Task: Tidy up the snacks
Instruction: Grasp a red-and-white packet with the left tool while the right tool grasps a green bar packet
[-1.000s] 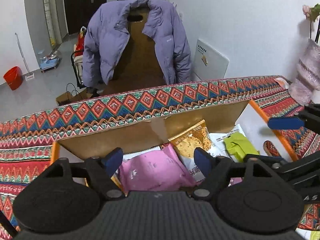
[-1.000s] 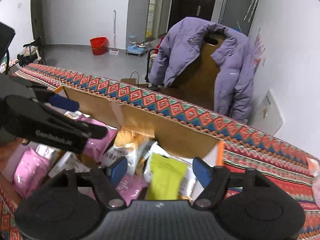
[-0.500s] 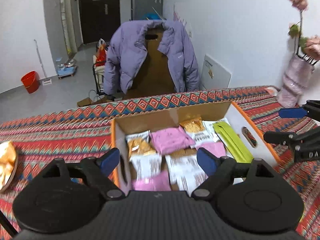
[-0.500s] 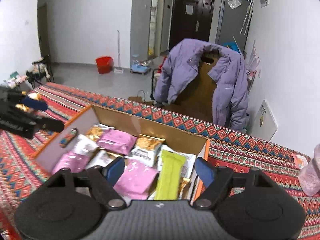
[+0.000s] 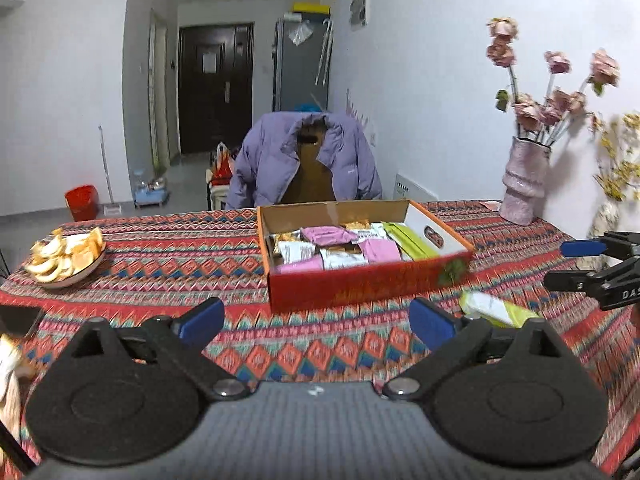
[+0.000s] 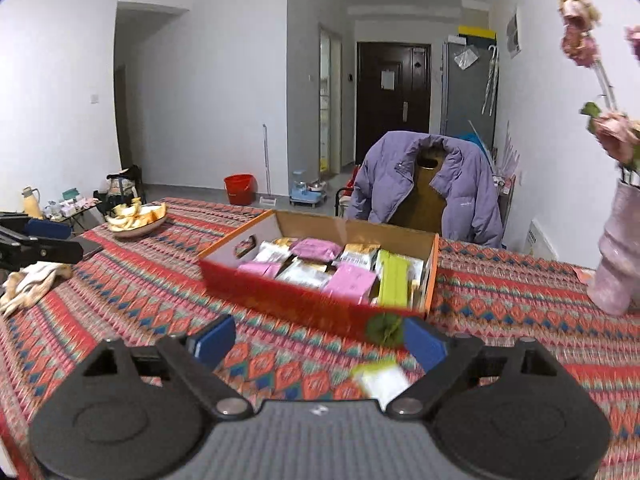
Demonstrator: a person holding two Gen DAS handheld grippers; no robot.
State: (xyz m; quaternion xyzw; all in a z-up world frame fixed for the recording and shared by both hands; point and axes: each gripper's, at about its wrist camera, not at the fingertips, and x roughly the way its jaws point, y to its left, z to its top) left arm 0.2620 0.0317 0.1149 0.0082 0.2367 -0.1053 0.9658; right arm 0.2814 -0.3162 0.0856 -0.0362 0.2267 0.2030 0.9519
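A red cardboard box (image 5: 360, 284) (image 6: 288, 300) stands on the patterned tablecloth, filled with pink, silver, gold and green snack packets (image 5: 332, 246) (image 6: 340, 268). One green-and-white packet (image 5: 496, 310) (image 6: 380, 378) lies loose on the cloth in front of the box. My left gripper (image 5: 316, 324) is open and empty, pulled back from the box. My right gripper (image 6: 320, 344) is open and empty, just above the loose packet. The right gripper also shows at the right edge of the left wrist view (image 5: 600, 264).
A plate of orange peels (image 5: 64, 260) (image 6: 136, 218) sits at the table's left. A pink vase with dried roses (image 5: 524, 184) (image 6: 620, 256) stands at the right. A crumpled cloth (image 6: 28, 280) lies near the left edge. A chair with a purple jacket (image 5: 308, 160) is behind the table.
Both grippers have pulled back and up from over the box; it now sits farther away. The loose green-and-white packet on the cloth has come into view.
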